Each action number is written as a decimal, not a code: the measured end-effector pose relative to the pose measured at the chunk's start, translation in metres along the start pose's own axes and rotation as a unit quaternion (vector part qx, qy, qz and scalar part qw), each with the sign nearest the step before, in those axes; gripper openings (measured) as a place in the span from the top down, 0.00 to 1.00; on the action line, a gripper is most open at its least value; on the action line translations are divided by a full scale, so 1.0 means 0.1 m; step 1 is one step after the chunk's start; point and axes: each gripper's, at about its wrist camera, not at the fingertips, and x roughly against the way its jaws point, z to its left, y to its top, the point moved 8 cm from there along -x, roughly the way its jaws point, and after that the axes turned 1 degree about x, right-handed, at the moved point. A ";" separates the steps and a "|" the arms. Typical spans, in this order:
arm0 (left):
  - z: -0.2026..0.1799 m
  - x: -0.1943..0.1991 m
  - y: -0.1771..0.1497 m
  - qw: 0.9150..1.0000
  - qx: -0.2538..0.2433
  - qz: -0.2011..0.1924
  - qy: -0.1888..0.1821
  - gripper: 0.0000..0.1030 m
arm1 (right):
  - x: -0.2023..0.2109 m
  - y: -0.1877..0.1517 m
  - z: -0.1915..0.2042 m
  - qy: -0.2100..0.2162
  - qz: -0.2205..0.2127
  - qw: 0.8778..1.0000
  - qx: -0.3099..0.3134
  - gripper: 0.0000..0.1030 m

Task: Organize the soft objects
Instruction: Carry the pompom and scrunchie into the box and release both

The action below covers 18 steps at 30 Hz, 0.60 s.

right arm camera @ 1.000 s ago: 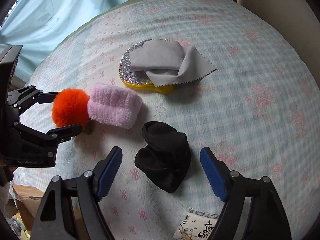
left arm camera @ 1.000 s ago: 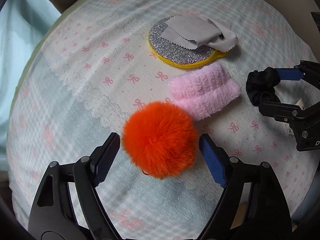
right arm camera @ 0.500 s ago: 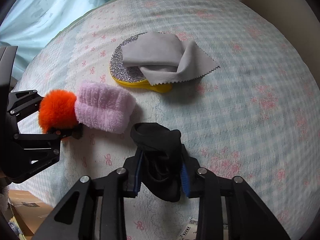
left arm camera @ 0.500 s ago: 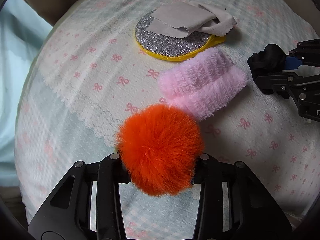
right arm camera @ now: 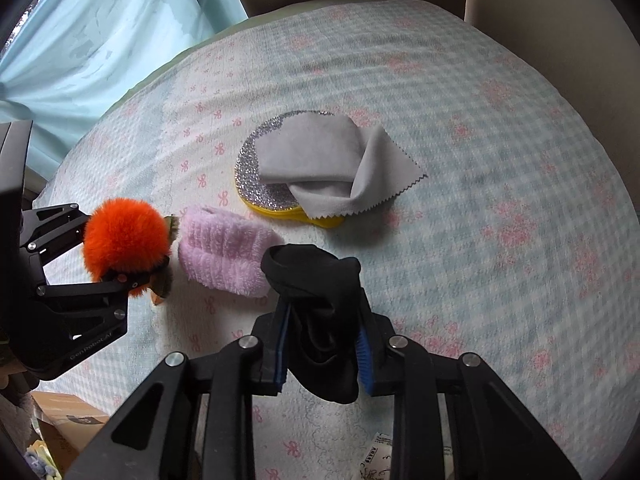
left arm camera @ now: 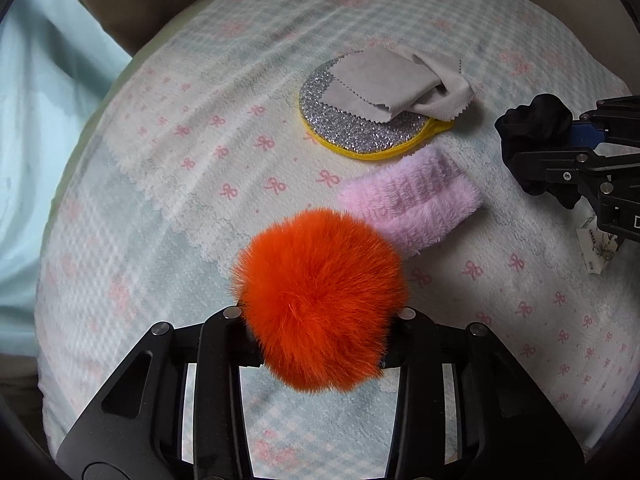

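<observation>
**Both grippers clamped on soft items over the bow-print cloth**

A round surface covered by a pale checked cloth [right arm camera: 500, 128] with pink bows fills both views, with a light blue curtain [right arm camera: 100, 40] behind it on the left. Near the middle lies a glittery silver pad [left arm camera: 352, 132] with a yellow edge, and a grey cloth [left arm camera: 404, 88] lies crumpled across it. A pink fuzzy band [left arm camera: 416, 200] rests on the cloth just in front of the pad.

The left gripper [left arm camera: 320, 320] has its jaws closed tight on an orange pompom [left arm camera: 320, 300], which sits beside the band and overlaps its near end in the left view. The right gripper [right arm camera: 322, 344] is closed on a black scrunchie [right arm camera: 320, 304], squeezed between the blue pads [right arm camera: 363, 356], to the right of the band. A small printed tag [left arm camera: 598, 246] lies on the cloth by the right gripper.
</observation>
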 end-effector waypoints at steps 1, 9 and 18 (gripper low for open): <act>0.01 0.06 0.02 1.000 0.005 -0.004 0.001 0.68 | 0.06 0.02 0.01 0.001 -0.004 1.000 0.001 0.75; 0.09 0.82 0.15 0.998 0.045 -0.046 0.013 0.68 | 0.71 0.19 0.16 0.003 -0.043 0.999 0.024 0.75; 0.11 1.88 0.04 0.989 0.112 -0.087 0.030 0.68 | 1.66 0.20 0.46 0.023 -0.083 0.994 0.062 0.75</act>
